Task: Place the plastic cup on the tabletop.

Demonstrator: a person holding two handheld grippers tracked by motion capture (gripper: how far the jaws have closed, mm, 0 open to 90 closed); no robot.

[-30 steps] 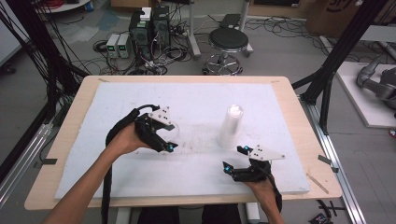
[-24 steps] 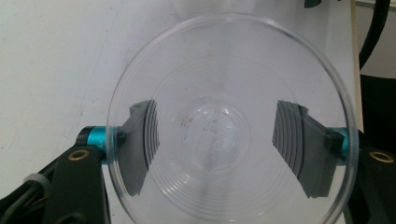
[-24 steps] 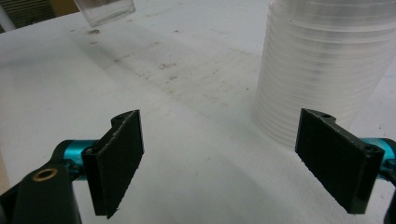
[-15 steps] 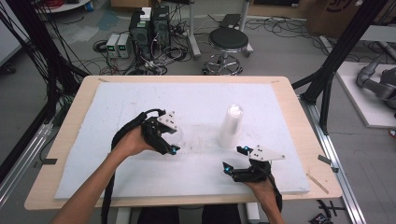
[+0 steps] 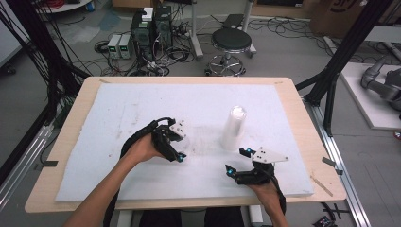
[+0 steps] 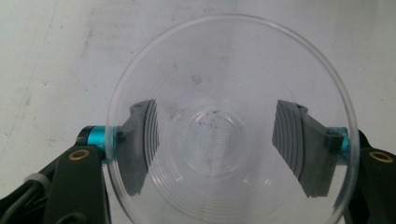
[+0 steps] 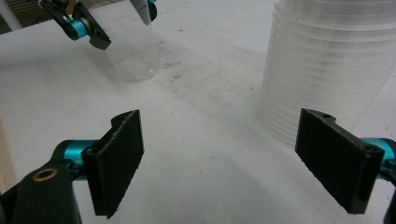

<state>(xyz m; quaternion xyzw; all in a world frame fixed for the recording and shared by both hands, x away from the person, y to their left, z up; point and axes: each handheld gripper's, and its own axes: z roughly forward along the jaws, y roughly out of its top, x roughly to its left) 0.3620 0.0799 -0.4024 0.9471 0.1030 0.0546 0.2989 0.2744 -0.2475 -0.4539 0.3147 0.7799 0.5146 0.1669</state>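
Clear cup (image 6: 231, 126) between closed left jaws (right jaws wide, empty)

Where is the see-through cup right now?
In the high view the single clear cup sits left of centre on the white mat, gripped between the left gripper's jaws, left of the cup stack.

Left gripper (image 6: 215, 140) clamps a clear plastic cup (image 6: 229, 126), mouth facing the camera; grey ribbed fingers (image 6: 142, 140) press its wall from both sides, above the white bench (image 6: 56, 56)
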